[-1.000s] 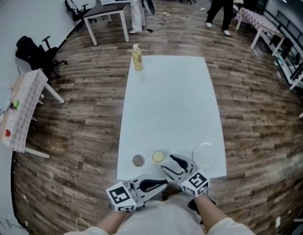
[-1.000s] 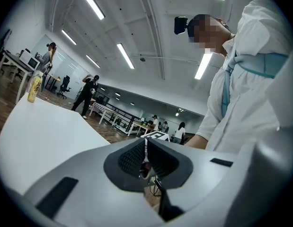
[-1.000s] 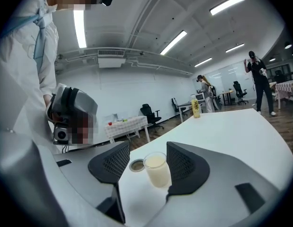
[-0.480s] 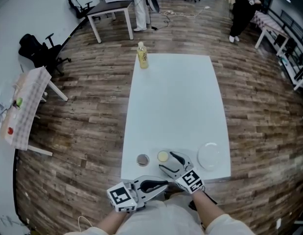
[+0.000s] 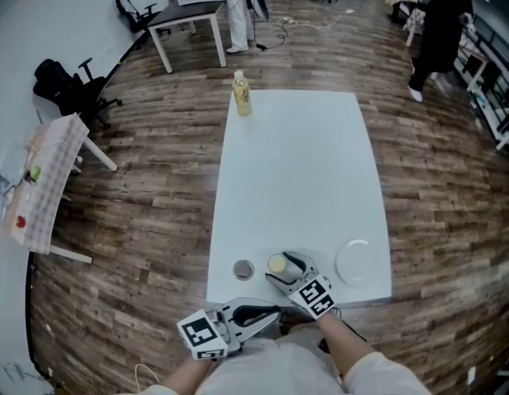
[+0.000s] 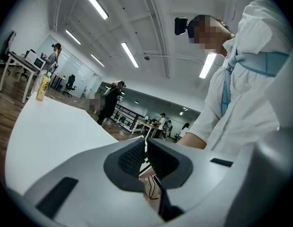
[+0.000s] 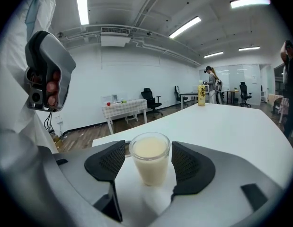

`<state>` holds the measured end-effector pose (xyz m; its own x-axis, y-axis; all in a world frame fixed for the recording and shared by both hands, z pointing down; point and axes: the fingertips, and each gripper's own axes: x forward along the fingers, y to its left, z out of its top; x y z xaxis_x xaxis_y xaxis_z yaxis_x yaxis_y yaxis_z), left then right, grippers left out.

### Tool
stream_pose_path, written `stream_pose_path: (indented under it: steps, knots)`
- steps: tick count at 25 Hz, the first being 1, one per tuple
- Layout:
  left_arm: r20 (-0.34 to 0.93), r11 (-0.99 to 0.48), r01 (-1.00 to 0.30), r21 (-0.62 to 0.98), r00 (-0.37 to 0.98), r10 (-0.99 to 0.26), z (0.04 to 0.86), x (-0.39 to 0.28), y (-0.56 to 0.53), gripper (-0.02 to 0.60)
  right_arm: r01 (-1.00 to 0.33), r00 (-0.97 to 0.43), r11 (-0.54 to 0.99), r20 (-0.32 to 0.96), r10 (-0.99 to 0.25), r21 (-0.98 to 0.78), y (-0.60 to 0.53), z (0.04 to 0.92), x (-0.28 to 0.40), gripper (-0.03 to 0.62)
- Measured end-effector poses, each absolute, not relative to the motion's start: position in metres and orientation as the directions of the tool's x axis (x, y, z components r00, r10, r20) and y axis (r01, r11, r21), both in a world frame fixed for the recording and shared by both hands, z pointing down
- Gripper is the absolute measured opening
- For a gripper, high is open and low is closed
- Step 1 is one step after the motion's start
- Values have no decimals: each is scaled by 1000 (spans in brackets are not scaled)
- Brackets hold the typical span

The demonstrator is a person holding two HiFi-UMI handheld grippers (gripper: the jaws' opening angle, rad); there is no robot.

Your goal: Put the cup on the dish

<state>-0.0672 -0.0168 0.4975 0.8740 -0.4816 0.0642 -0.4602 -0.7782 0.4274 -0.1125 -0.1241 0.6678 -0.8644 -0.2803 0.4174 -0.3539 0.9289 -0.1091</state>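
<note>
A small clear cup (image 5: 277, 263) of creamy liquid stands near the white table's (image 5: 299, 171) front edge. My right gripper (image 5: 280, 268) has its jaws on either side of the cup (image 7: 150, 162); they are opening, and a gap shows between each pad and the glass. The clear round dish (image 5: 354, 261) lies empty to the right of the cup, near the front right corner. My left gripper (image 5: 270, 310) hangs off the table's front edge, close to the person's body, with its pads (image 6: 132, 156) together and nothing between them.
A second small cup (image 5: 243, 269) with dark contents stands just left of the creamy one. A yellow bottle (image 5: 242, 94) stands at the table's far left corner. A person (image 5: 439, 31) walks on the wooden floor at the far right.
My right gripper has moved forward and left until its jaws flank the cup, and they have spread wider. The left gripper has stayed put. The person in the background has walked right.
</note>
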Motion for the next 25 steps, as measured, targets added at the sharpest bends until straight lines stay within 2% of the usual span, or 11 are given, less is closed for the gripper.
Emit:
stream_pose_path:
  steps: [25]
  knots:
    - [49, -773, -480, 414, 860, -507, 492, -69, -23, 15, -384, -833, 917, 470, -293, -109, -133, 669, -111, 285]
